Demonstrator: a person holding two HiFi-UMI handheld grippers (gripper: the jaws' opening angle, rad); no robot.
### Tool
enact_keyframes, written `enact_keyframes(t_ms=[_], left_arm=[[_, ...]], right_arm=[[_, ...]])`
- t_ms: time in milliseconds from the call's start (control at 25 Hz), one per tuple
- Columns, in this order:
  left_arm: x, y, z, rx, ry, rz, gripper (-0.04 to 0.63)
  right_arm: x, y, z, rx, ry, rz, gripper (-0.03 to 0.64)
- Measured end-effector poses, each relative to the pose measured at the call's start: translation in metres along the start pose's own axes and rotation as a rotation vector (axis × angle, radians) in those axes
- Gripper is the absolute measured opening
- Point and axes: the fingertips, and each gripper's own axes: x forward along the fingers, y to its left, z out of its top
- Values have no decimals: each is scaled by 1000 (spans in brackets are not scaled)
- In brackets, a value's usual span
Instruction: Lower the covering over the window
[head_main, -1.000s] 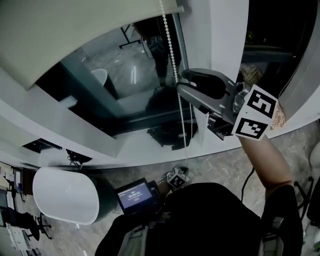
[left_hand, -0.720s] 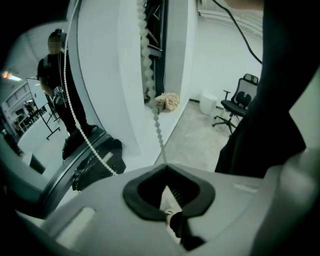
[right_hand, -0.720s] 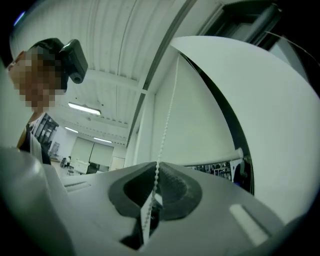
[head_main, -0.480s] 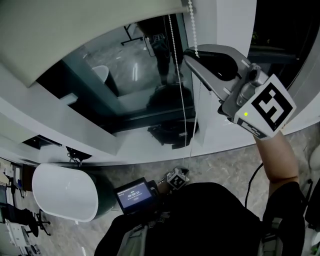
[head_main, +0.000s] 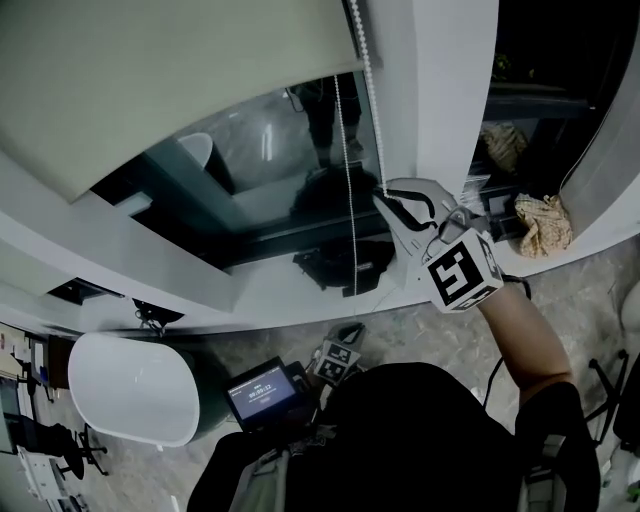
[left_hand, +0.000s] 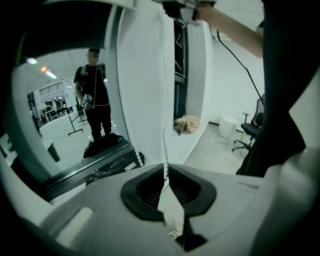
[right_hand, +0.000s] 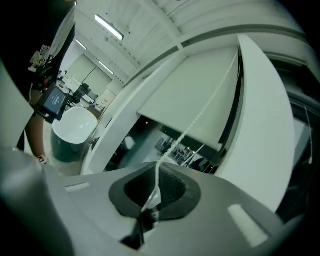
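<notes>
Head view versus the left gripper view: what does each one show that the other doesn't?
Only the head view shows the white tub and the small screen. Only the left gripper view shows the office chair and a white bin. Both show the bead cord, the crumpled cloth and the right gripper shut on that cord.

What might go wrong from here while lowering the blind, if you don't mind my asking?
The right gripper is shut on the thin chain; the beads might slip through on a hard pull. The left gripper has just been opening its jaws, with the chain between them; if it drags there, the blind may stall partway.
</notes>
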Motion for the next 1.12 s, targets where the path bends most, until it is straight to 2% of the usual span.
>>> enact_keyframes(t_ms=[120, 160, 200, 280, 400, 440, 480, 520, 560, 640, 800, 880, 920, 1000, 1040, 1080, 1120], left_arm=[[-37, 30, 34, -181, -165, 78, 50], [-51, 38, 46, -226, -210, 102, 52], [-65, 47, 57, -248, -249, 126, 47], [-91, 65, 90, -229, -341, 179, 25], [-147, 102, 169, -191, -551, 290, 35], [-166, 115, 193, -188, -627, 314, 55], [-183, 126, 214, -193, -697, 321, 110], [-198, 135, 235, -207, -761, 312, 193], [-212, 139, 255, -224, -820, 287, 213], [-223, 130, 298, -234, -909, 168, 213], [-224, 53, 398, -154, -1028, -193, 216], [-226, 16, 433, -97, -1075, -336, 240], [-229, 6, 446, -79, -1094, -366, 259], [-235, 4, 463, -85, -1144, -358, 253], [-240, 9, 469, -98, -1172, -344, 189], [-244, 12, 473, -102, -1193, -335, 83], [-247, 11, 476, -91, -1204, -332, 10]], right_arm=[[18, 90, -101, -84, 234, 191, 0], [18, 117, -130, -65, 272, 228, 0], [16, 135, -148, 6, 277, 243, 0], [13, 140, -153, 178, 226, 222, -2], [13, 124, -141, 249, 167, 167, -2], [12, 121, -140, 261, 164, 158, -2], [12, 121, -141, 266, 168, 153, -2], [12, 124, -143, 265, 176, 154, -2], [12, 129, -145, 261, 185, 160, -2], [12, 140, -150, 249, 203, 180, -2], [14, 166, -154, 231, 227, 225, -2], [15, 175, -151, 237, 231, 238, 0], [16, 178, -149, 239, 231, 242, 0], [15, 185, -146, 243, 234, 248, 0], [13, 189, -146, 247, 237, 251, 0], [10, 192, -147, 252, 240, 255, 0], [7, 196, -148, 256, 245, 260, 0]])
